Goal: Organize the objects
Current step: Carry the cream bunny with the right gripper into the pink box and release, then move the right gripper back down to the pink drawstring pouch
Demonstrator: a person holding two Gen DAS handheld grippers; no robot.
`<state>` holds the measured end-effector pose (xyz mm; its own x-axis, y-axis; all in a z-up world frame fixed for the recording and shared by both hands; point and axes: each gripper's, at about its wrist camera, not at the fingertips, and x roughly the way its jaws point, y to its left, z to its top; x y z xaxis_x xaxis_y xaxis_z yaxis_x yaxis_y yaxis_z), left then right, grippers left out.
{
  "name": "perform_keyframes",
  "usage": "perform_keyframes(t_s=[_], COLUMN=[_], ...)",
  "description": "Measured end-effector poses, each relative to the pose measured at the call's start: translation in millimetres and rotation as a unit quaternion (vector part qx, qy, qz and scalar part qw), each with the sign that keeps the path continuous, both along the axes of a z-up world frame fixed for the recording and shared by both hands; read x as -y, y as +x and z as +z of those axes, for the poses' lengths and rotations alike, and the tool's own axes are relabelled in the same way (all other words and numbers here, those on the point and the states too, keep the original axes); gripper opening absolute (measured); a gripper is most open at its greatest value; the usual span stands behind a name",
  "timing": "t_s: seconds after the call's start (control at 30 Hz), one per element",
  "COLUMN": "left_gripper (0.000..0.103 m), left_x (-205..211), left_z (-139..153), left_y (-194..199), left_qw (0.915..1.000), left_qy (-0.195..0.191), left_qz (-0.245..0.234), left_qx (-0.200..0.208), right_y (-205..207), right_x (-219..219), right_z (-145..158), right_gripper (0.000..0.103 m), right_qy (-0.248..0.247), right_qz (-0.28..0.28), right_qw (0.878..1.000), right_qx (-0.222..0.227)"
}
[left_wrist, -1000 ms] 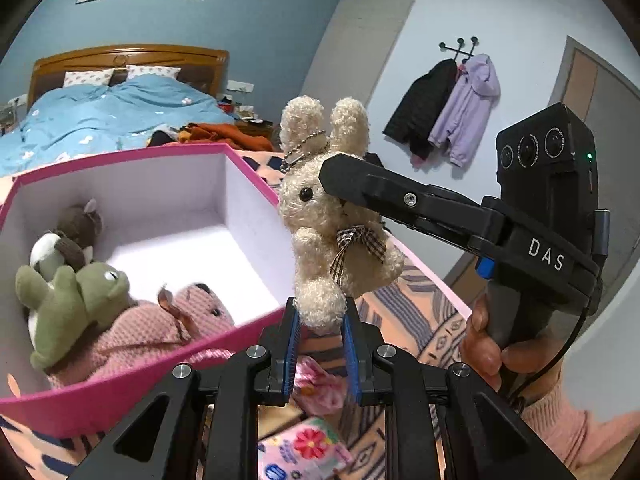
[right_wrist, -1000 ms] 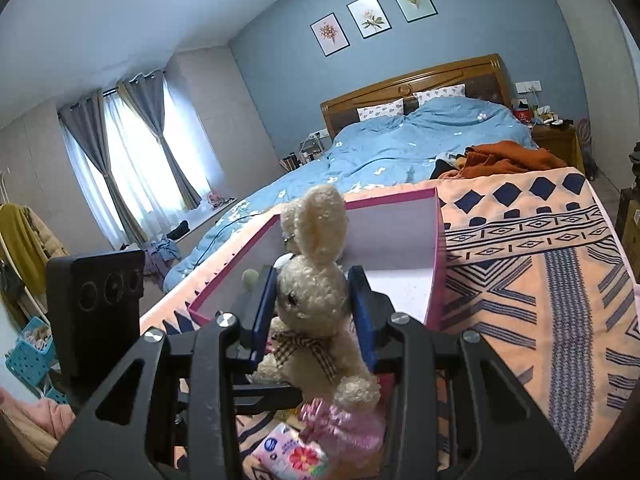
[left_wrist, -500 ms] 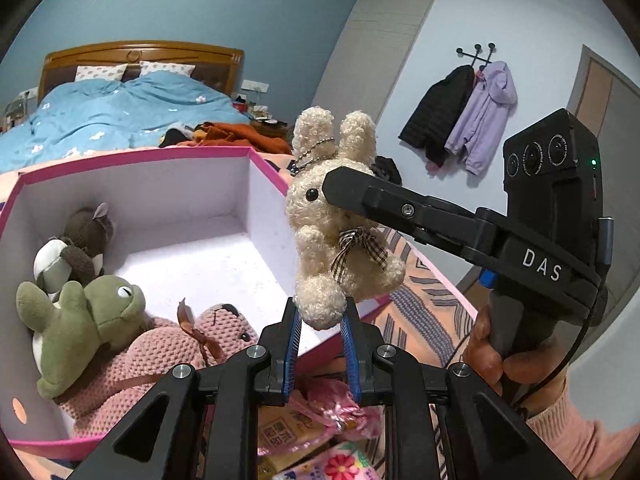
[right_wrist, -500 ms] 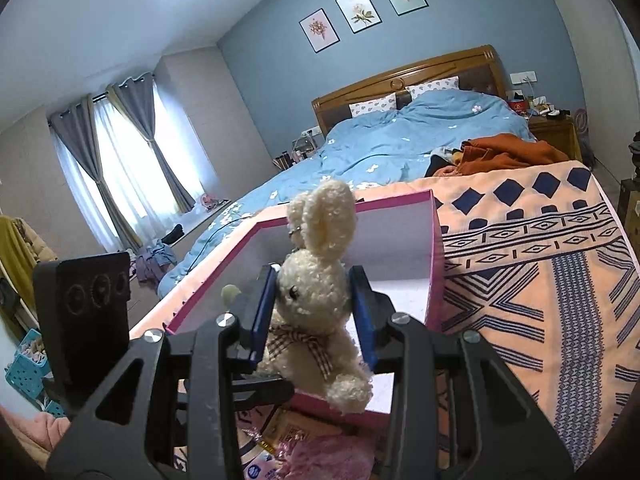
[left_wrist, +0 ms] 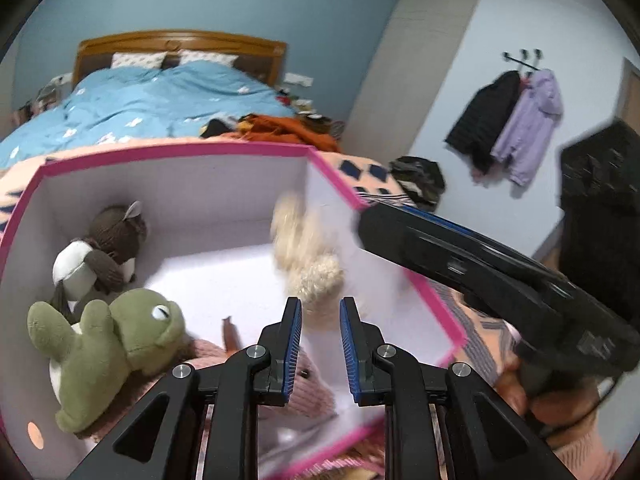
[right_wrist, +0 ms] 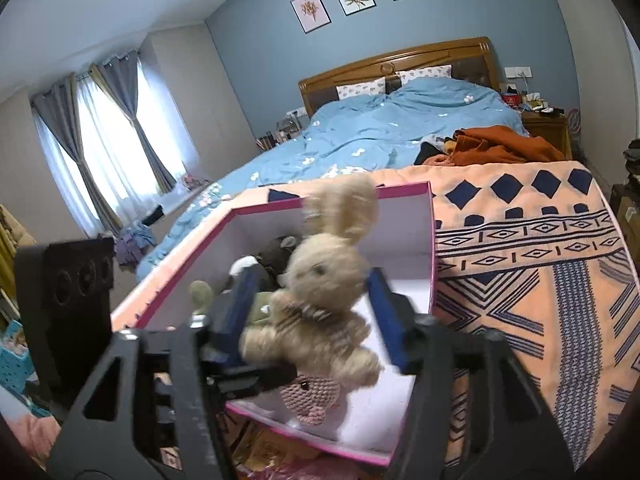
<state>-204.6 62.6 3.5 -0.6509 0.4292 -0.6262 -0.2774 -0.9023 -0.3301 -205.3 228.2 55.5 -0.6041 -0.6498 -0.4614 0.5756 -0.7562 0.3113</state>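
Right wrist view: my right gripper (right_wrist: 310,312) has just been opening, pads clear of the cream rabbit (right_wrist: 320,292), ears up, long axis upright over the pink box (right_wrist: 430,216); left gripper (left_wrist: 319,340) pressed shut, empty.

Both wrist views look closely down into the pink box (left_wrist: 332,168), bed (right_wrist: 380,128) behind.

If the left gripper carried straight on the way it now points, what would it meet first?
Most likely the cream plush rabbit, blurred just beyond the left gripper and over the pink box. The rabbit's blur leaves its depth unclear; past it would be the box's white floor.
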Motion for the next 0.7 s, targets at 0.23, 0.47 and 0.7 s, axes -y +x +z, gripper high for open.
perform_keyframes(t_s=[0.23, 0.47, 0.7], left_gripper=[0.024, 0.049, 0.055], left_x=[11, 15, 16], left_z=[-12, 1, 11], left_y=[-3, 26, 58], left_qw=[0.9995, 0.9987, 0.9968], left_qy=[-0.006, -0.012, -0.019], left_qz=[0.03, 0.019, 0.007], left_qx=[0.0, -0.045, -0.078], right_y=[5, 27, 56], right_x=[-6, -24, -37], right_z=[-6, -8, -13], right_gripper=[0.07, 0.071, 0.071], right_qy=[0.003, -0.023, -0.039], right_qz=[-0.012, -0.006, 0.004], right_qw=[1.0, 1.0, 0.999], right_qx=[0.007, 0.007, 0.005])
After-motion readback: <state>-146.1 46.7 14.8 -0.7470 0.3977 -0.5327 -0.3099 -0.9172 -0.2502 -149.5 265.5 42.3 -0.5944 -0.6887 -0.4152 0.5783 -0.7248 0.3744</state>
